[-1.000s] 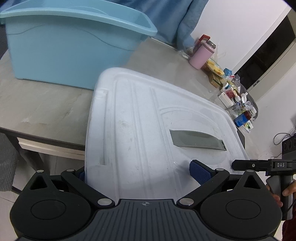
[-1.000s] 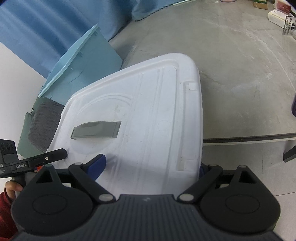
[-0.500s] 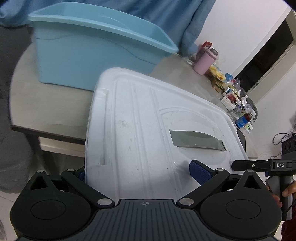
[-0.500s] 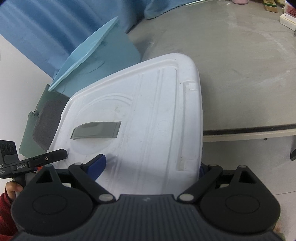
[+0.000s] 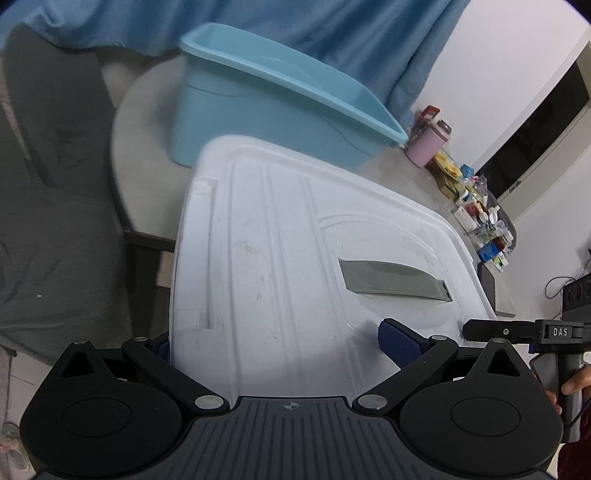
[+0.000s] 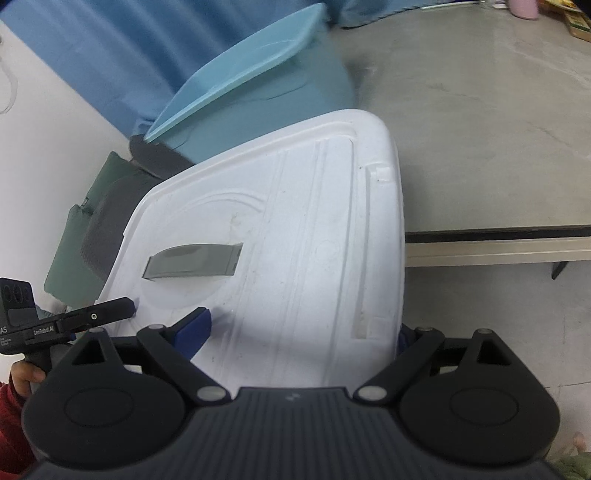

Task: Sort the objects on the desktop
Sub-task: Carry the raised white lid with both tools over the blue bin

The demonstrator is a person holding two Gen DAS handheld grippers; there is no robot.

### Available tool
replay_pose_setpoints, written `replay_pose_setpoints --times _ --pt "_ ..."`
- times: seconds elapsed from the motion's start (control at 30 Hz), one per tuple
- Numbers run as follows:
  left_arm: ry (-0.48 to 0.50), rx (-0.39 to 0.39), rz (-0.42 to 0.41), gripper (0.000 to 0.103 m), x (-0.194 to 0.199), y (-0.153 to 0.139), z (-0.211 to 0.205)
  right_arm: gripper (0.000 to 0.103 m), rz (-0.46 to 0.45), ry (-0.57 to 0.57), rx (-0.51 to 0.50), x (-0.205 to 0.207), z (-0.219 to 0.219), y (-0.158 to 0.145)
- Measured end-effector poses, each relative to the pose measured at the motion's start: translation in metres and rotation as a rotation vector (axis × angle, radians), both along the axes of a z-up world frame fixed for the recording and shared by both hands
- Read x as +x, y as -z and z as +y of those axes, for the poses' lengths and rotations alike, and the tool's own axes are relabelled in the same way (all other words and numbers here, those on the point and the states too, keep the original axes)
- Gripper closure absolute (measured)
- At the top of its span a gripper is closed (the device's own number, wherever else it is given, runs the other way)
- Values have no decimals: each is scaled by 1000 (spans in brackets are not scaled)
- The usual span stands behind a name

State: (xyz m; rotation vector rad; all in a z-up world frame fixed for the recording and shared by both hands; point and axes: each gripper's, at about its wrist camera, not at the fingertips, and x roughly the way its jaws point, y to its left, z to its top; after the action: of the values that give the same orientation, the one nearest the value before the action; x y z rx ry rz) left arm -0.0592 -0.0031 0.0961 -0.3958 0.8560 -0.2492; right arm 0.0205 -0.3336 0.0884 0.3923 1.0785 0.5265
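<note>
A big white plastic lid [image 5: 280,251] with a grey handle slot [image 5: 391,282] fills both views; it also shows in the right wrist view [image 6: 295,236]. My left gripper [image 5: 279,341] is shut on its near edge, one blue pad on top, the other under the rim. My right gripper [image 6: 299,334] is shut on the same lid from the opposite side. The lid is held in the air off the table edge. A light blue tub [image 5: 273,110] stands on the grey table [image 6: 480,122] beyond the lid.
A pink cup [image 5: 428,142] and several small bottles and boxes [image 5: 480,221] crowd the table's far right end. A blue curtain [image 5: 295,33] hangs behind. A dark chair [image 5: 48,206] stands left of the table.
Both grippers have pulled the lid back and away from the table. The tub and table now look farther off, and the table edge is clear of the lid.
</note>
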Motion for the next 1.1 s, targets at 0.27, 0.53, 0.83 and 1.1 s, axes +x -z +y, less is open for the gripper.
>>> replay_pose_setpoints --times 0.27,0.53,0.83,1.1 --pt "-26 19 -10 1 -33 -8 48 10 -11 -25 15 -12 41 -2" --pt "-22 17 -35 1 -41 -23 67 10 -29 -21 12 -14 62 -13" --pt "1 5 -62 1 -33 -43 78 10 -66 2 -2 -15 79 -33" --pt "23 9 -79 1 -14 -62 83 10 -71 21 2 -2 82 -45"
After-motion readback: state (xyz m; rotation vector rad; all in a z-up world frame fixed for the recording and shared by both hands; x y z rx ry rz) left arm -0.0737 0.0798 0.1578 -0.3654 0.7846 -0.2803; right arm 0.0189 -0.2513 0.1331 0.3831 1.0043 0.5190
